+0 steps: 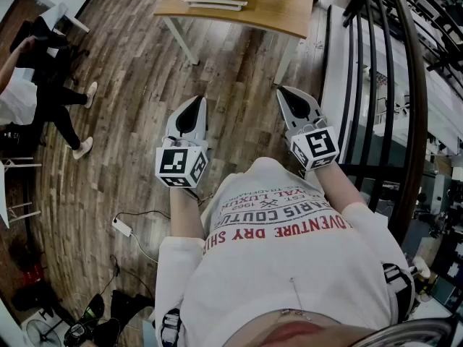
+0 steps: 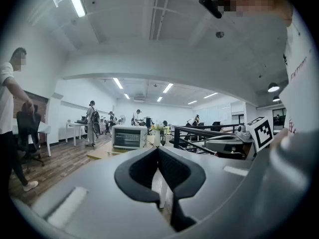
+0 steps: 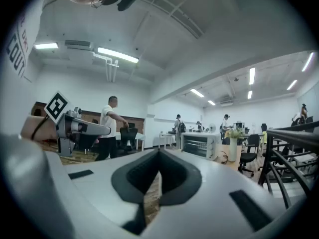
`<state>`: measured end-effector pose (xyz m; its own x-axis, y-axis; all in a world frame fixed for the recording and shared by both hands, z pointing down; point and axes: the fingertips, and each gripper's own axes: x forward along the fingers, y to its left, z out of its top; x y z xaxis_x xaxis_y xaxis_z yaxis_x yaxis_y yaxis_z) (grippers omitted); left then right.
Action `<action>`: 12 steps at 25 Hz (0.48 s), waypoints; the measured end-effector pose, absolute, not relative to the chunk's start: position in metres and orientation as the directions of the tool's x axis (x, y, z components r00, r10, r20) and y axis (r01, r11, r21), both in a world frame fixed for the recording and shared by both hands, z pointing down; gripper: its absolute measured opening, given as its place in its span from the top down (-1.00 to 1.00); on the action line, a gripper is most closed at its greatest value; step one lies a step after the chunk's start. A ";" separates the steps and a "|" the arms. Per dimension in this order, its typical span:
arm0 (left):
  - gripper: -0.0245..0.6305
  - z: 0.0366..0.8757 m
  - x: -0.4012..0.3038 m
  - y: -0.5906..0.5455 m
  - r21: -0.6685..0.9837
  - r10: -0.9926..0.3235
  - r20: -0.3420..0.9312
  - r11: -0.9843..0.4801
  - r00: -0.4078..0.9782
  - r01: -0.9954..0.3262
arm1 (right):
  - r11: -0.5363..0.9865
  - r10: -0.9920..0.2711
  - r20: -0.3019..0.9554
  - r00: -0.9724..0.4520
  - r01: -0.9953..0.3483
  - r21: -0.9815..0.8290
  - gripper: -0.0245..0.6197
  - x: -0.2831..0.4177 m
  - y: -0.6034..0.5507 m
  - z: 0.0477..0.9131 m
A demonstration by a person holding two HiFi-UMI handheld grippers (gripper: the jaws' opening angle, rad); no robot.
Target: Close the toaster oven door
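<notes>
The white toaster oven (image 2: 128, 136) stands on a wooden table (image 1: 275, 13) a few steps ahead; it also shows in the right gripper view (image 3: 200, 145). From above, a flat white panel (image 1: 213, 3) lies in front of it and looks like its door folded down. Both grippers hang at waist height over the wood floor, well short of the table. My left gripper (image 1: 197, 101) is shut with nothing in it, its dark pads (image 2: 149, 168) meeting at the tip. My right gripper (image 1: 283, 91) is likewise shut and empty, its tip (image 3: 159, 153) pointing toward the oven.
A black railing (image 1: 376, 85) runs along my right side. A vase of flowers (image 3: 233, 148) stands on the table beside the oven. People stand at the left (image 1: 43, 85) and farther back in the room. A cable with a white adapter (image 1: 121, 227) lies on the floor.
</notes>
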<state>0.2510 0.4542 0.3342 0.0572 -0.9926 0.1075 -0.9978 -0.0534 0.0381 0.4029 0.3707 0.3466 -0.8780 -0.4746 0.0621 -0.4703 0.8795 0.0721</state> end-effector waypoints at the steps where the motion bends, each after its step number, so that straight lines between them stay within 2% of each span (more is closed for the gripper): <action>1: 0.89 0.334 0.247 0.455 0.040 -0.993 0.105 -0.049 0.053 -0.998 | 0.881 -0.472 0.061 -0.879 -0.468 0.074 0.96 0.400 0.372 0.346; 12: 0.89 0.338 0.224 0.471 0.073 -0.994 0.100 -0.038 0.045 -0.997 | 0.888 -0.459 0.064 -0.886 -0.454 0.075 0.96 0.376 0.387 0.346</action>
